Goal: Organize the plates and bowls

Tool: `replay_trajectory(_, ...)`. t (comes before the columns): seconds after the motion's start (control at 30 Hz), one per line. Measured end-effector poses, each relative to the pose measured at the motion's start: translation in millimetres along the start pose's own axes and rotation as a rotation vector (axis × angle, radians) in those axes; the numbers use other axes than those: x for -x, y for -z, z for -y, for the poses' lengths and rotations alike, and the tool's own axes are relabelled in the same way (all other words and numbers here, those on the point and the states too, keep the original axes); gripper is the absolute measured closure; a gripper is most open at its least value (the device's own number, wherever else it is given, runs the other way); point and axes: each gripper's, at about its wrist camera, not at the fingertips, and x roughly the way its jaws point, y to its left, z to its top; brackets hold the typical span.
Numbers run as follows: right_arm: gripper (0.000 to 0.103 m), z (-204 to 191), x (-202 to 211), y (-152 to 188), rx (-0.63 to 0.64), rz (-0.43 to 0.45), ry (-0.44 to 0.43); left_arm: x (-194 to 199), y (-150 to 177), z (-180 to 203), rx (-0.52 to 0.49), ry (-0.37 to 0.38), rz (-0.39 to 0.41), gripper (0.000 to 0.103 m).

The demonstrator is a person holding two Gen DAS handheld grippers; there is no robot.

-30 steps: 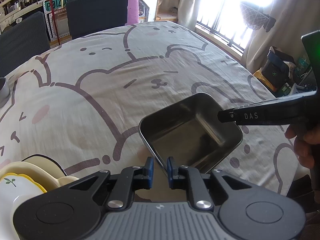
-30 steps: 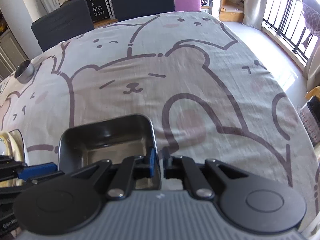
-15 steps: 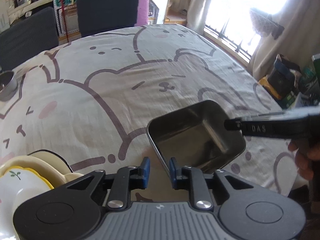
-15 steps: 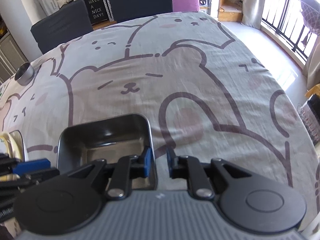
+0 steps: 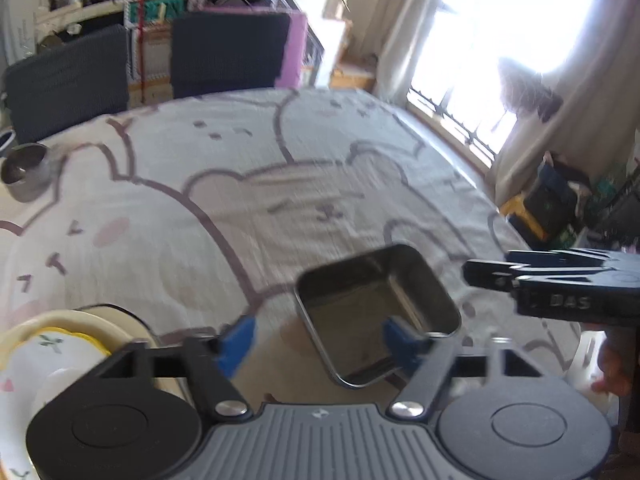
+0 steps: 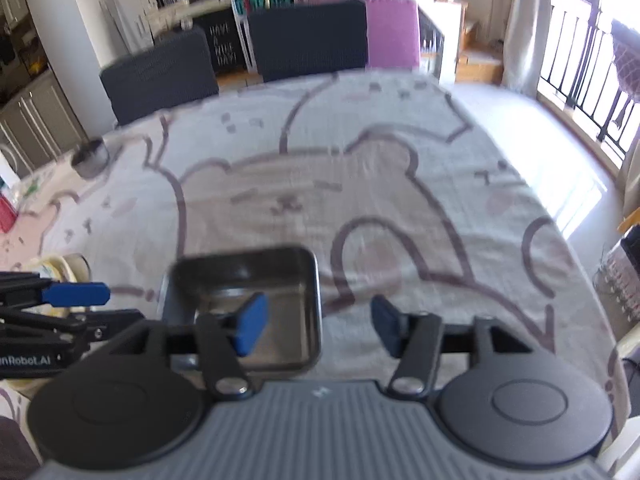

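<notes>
Left wrist view: left claw point(image 5: 316, 336) opening, released above steel tray point(image 5: 372, 304); right claw point(image 6: 316, 324) opening, released too.

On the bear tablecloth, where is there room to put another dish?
The wide middle of the tablecloth is bare, between the square metal tray and the dark chairs. The right side toward the window is bare too. It is crowded near the edge: tray, stacked plates, both hand-held grippers.

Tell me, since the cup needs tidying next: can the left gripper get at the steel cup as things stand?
Probably yes. The left gripper, jaws opening and holding nothing, has only bare tablecloth between it and the cup, though it stands far off.
</notes>
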Motion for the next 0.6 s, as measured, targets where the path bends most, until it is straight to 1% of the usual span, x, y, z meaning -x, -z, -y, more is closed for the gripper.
replay_trajectory(0.03,0.026,-2.2,8.2,-1.0,-0.004,0.034,0.006,6.9,-1.0,-3.3,0.003,-0.01,0.024,0.01)
replay_trajectory(0.07,0.023,-4.7,15.5,-2.0,-0.006,0.066,0.011,15.0,-1.6,-8.3,0.013,-0.018,0.05,0.004)
replay_trajectory(0.13,0.011,-13.1,29.1,-4.4,-0.01,0.133,0.02,29.2,-3.7,-19.5,0.038,-0.037,0.09,0.001)
replay_trajectory(0.17,0.008,-17.4,34.2,-5.7,-0.007,0.16,0.017,36.1,-4.8,-25.5,0.047,-0.046,0.109,0.001)
replay_trajectory(0.2,0.002,-21.4,37.9,-5.8,-0.001,0.178,0.01,43.5,-5.5,-33.2,0.059,-0.052,0.127,0.0)
replay_trajectory(0.27,0.0,-35.8,42.7,-10.2,0.016,0.203,-0.01,59.3,-7.7,-49.7,0.087,-0.074,0.165,0.0)
replay_trajectory(0.4,0.0,-73.5,46.7,-25.8,0.043,0.249,-0.015,92.1,-15.2,-88.6,0.131,-0.129,0.238,0.0)
replay_trajectory(0.5,0.0,-103.8,44.9,-42.4,0.047,0.28,-0.029,111.6,-22.9,-123.1,0.144,-0.182,0.264,0.0)
replay_trajectory(0.6,0.0,-138.7,37.5,-63.3,0.064,0.302,-0.052,124.9,-36.6,-161.9,0.15,-0.251,0.287,0.0)
